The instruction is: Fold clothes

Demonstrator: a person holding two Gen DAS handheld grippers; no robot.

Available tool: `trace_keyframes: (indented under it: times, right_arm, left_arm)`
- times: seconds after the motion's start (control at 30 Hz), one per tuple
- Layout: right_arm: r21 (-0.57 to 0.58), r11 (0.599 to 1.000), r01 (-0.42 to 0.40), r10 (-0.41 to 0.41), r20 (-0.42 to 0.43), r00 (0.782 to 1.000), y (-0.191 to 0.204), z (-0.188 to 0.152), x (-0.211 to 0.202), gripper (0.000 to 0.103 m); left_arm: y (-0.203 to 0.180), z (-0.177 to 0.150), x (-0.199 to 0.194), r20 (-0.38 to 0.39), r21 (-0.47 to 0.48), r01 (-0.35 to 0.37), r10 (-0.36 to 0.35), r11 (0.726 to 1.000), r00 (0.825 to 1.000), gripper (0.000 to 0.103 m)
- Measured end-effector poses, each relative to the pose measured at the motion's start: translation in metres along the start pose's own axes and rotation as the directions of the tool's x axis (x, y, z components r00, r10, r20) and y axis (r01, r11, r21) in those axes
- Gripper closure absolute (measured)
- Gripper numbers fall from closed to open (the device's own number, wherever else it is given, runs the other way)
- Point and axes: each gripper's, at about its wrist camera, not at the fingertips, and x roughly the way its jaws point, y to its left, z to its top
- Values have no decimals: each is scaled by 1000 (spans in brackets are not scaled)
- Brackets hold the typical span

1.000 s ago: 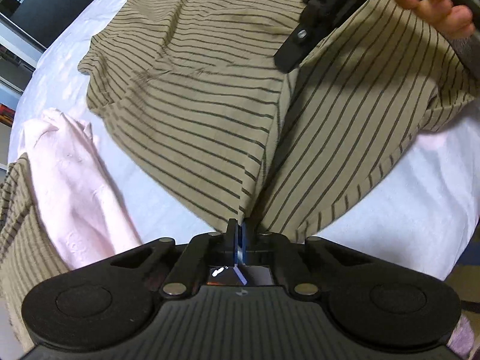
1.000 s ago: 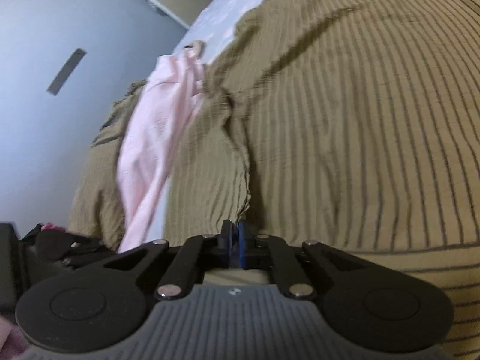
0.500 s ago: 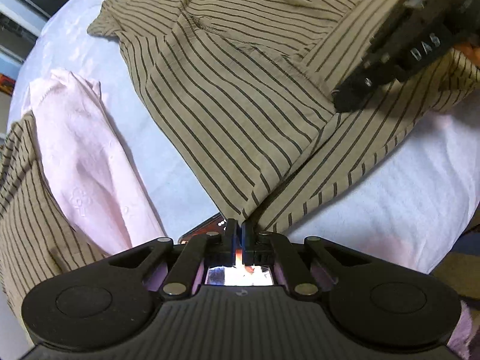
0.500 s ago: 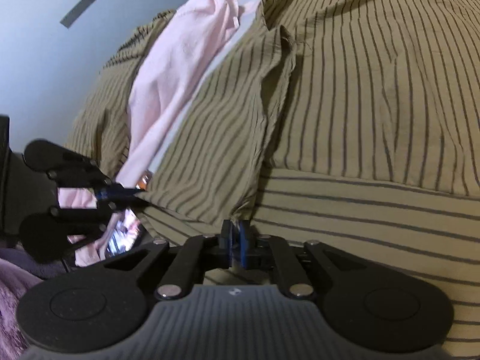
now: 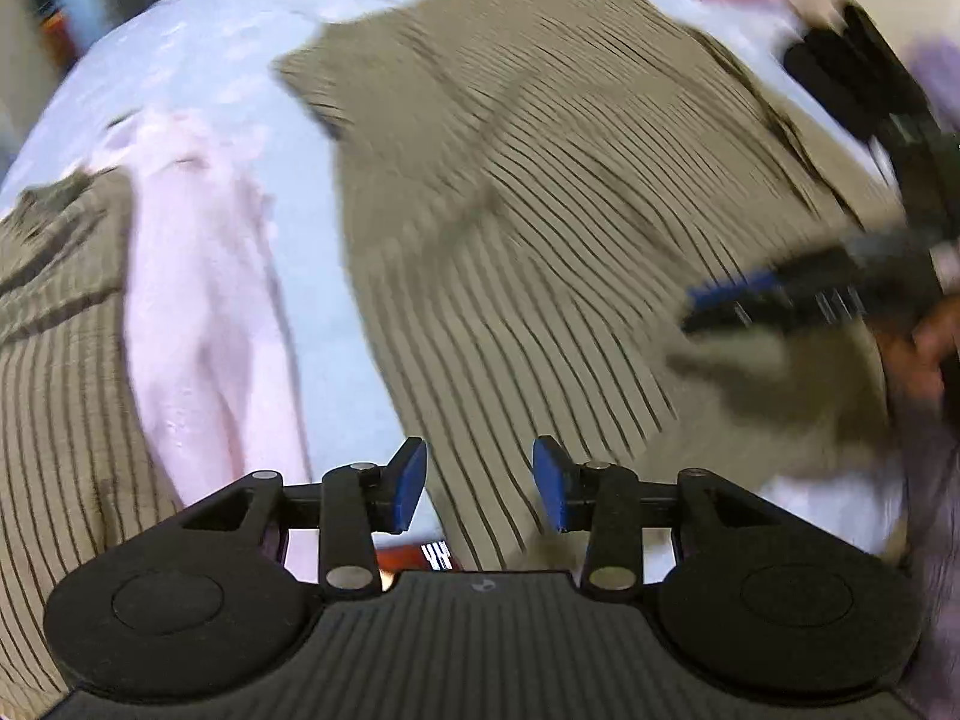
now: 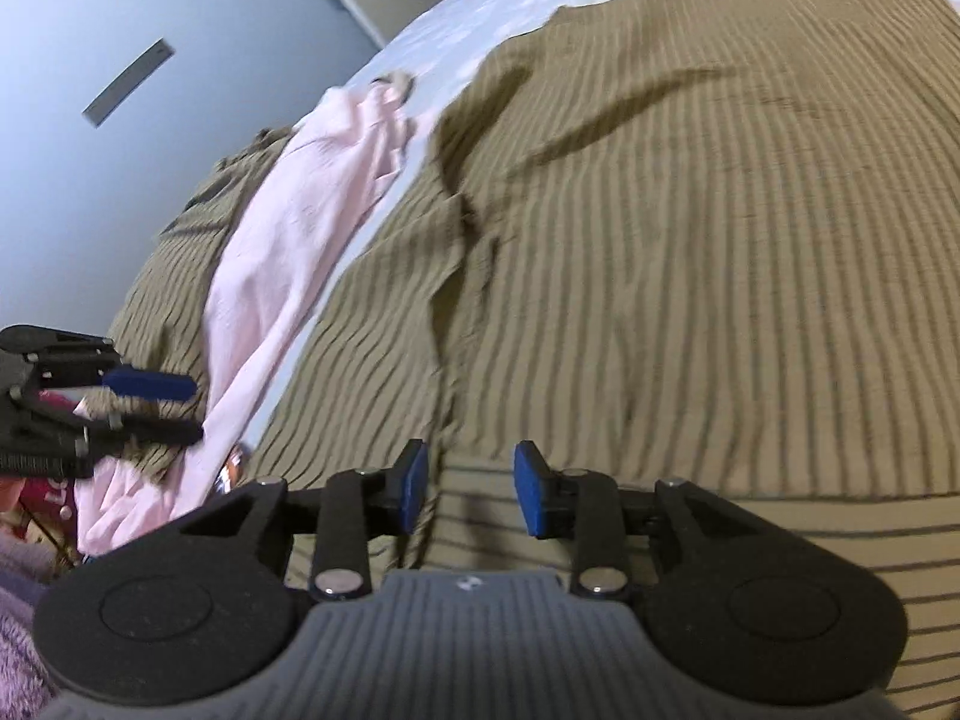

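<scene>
An olive striped garment (image 5: 540,228) lies spread on the white bed sheet (image 5: 198,42), folded over on itself. My left gripper (image 5: 480,486) hovers above its near edge. Its jaws are opening and the blue pads (image 5: 411,483) pinch nothing. My right gripper (image 6: 472,495) hangs low over the same garment (image 6: 660,240), just above a fold line. Its jaws are opening too, and the cloth lies beneath the pads, not pressed. Each gripper shows in the other's view: the right gripper (image 5: 708,309) at the right, the left gripper (image 6: 174,409) at the far left.
A pale pink garment (image 5: 198,300) lies in a long strip to the left of the striped one. Beyond it sits a second striped garment (image 5: 54,360). A phone-like object (image 5: 420,555) lies near the bed's edge. A grey wall (image 6: 120,30) stands behind, and a hand (image 5: 924,348) holds the right gripper.
Both grippers were shut on the striped garment's edge and now stand open, free of it. The left gripper rose and rolled; the garment has settled flat.
</scene>
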Motion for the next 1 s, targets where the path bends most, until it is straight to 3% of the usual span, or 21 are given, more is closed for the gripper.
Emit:
trace_keyframes:
  times: [0.2,0.47,0.7,0.77,0.8,1.0]
  right_arm:
    - [0,1000,31,-31,39,999,-10,12,-5,66]
    - [-29,998,55,-52,77,996,-26,20,-10,63]
    - [35,999,24,-26,81,996,-48,31,1,63]
    - [44,999,11,-14,73,997,-50,33,5,62]
    - [48,999,5,-8,69,998,-52,34,6,62]
    - [105,994,-16,11,50,999,-65,38,14,60]
  left_arm:
    - [27,51,26,66,-235,3,13,972,998,61]
    - [62,133,96,109,-443,57,-9,895,994,59]
    - [81,183,164,64,-479,21,11,878,998,60]
    - [87,195,178,59,-474,4,28,881,998,70]
    - [92,200,185,58,-475,-2,33,880,998,81]
    - [123,239,217,60,-470,-39,77,882,995,87]
